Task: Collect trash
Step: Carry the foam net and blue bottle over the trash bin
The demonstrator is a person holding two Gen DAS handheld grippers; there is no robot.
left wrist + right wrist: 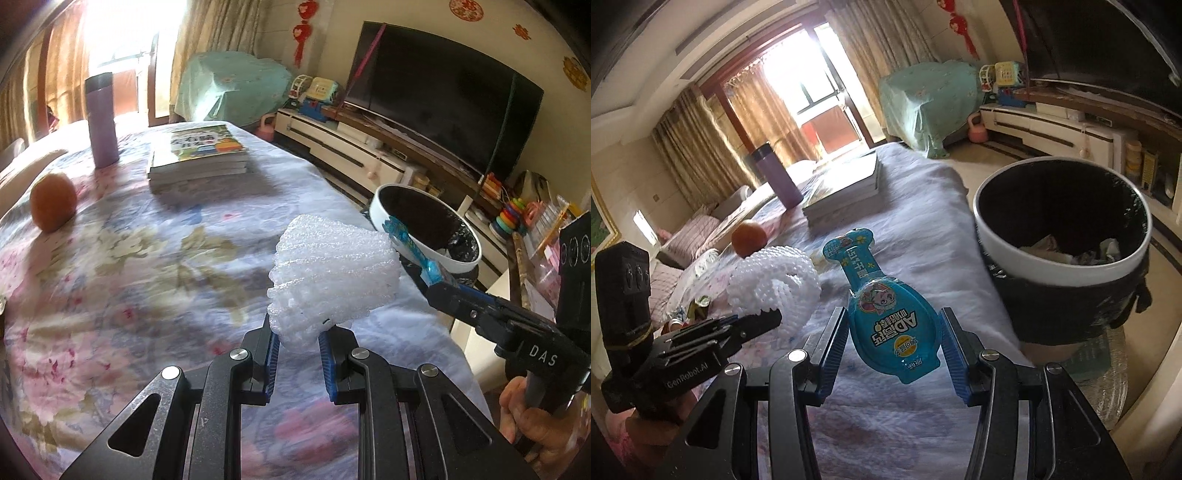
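White letters "DAS" on the black body of the right gripper (428, 275), at 4 o'clock in the left wrist view. "GenRobot.AI" on the black body of the left gripper (768, 317), at 8 o'clock in the right wrist view. Flat blue bottle-shaped plastic drink pouch (886, 314), centre: large "AD" seen upside down, other characters unclear.

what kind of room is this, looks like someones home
Most likely a home living room: a large television on a low cabinet, curtains at a bright window, and children's toys on the floor. A table under a flowered cloth stands in front.
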